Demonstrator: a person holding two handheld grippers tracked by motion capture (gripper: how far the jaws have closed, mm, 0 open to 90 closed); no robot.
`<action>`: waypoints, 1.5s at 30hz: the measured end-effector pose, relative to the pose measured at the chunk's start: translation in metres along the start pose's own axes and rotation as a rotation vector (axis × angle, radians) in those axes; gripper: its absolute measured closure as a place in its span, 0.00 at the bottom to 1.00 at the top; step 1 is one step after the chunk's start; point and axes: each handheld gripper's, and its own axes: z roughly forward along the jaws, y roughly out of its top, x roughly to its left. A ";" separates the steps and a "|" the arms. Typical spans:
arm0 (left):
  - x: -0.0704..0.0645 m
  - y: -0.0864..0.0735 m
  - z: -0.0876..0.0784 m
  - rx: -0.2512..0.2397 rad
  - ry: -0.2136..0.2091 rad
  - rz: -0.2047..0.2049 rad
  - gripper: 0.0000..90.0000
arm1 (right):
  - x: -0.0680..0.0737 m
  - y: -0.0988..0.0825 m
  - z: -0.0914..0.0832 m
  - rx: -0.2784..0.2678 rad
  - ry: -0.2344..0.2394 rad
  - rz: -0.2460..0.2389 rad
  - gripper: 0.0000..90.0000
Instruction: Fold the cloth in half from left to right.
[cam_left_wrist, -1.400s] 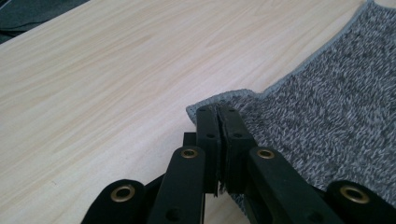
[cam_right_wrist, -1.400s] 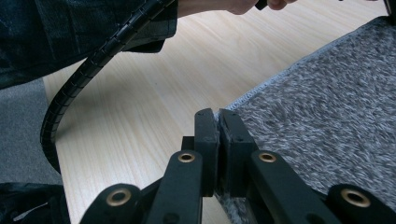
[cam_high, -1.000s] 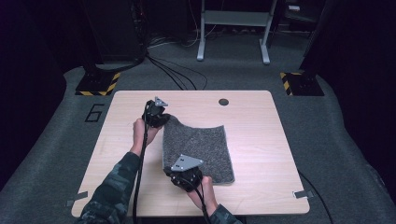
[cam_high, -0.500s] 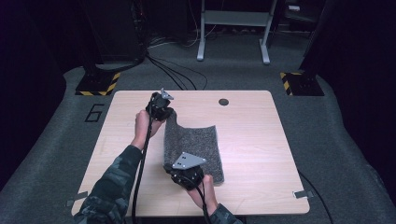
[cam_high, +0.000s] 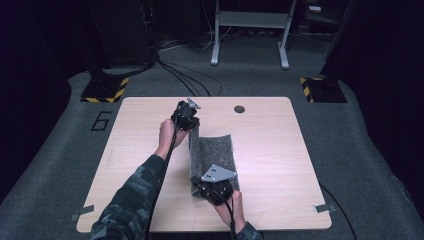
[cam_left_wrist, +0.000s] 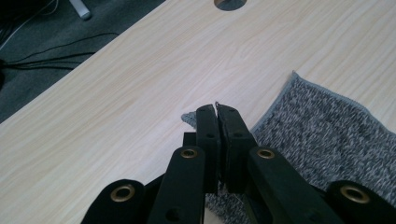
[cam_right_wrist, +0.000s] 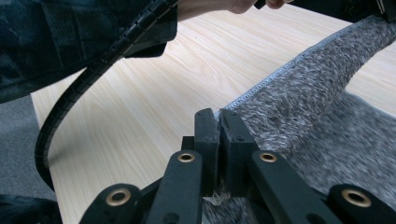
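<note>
The high view looks forward and down on the whole surface (cam_high: 280, 150) from far. Both gripper views look along their fingers, very near, and share the grey cloth (cam_left_wrist: 327, 135) with it.

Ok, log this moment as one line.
left tool: shut on grey cloth corner | right tool: shut on near corner | left edge lifted | table

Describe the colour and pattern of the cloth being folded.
The cloth is a speckled grey-and-white knit with a plain grey hem, clearest in the left gripper view.
</note>
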 end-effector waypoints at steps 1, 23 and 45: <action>-0.002 0.001 0.003 -0.006 -0.004 0.001 0.97 | -0.001 -0.002 -0.001 0.002 -0.009 0.006 0.96; -0.034 0.014 0.052 0.024 -0.058 0.035 0.97 | -0.026 -0.032 -0.018 0.068 -0.076 0.070 0.96; -0.065 0.023 0.085 0.044 -0.089 0.069 0.97 | -0.045 -0.062 -0.027 0.112 -0.122 0.148 0.96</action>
